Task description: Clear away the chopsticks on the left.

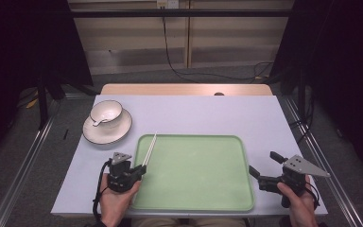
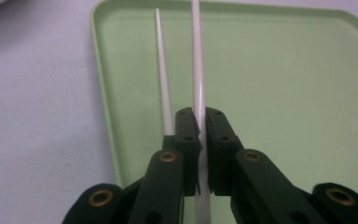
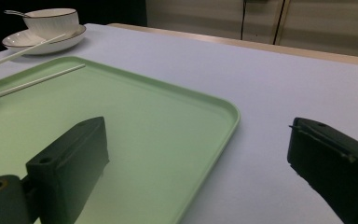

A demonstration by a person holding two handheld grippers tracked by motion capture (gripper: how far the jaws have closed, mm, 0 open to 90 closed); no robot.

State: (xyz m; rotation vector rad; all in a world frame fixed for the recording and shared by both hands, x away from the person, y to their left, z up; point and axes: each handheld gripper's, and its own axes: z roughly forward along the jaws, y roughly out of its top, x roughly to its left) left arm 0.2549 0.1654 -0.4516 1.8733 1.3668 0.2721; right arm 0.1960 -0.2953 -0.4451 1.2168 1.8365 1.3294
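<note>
My left gripper (image 1: 142,169) (image 2: 200,114) hovers over the near left corner of a green tray (image 1: 194,198) (image 2: 284,93) (image 3: 168,121). Its jaws are shut on a white chopstick (image 1: 150,147) (image 2: 196,60) (image 3: 28,50), which points away toward the tray's far left corner. A second white chopstick (image 2: 162,70) (image 3: 37,80) runs alongside it, low over the tray floor, and passes under the left jaw; I cannot tell whether it is held. My right gripper (image 1: 263,162) (image 3: 195,125) stands open at the tray's right edge, with nothing between its jaws.
A white bowl (image 1: 106,112) (image 3: 51,21) with a spoon (image 1: 98,123) in it stands on a white saucer (image 1: 118,130) (image 3: 42,44) at the back left of the pale table (image 1: 203,113). A wooden strip runs along the far edge.
</note>
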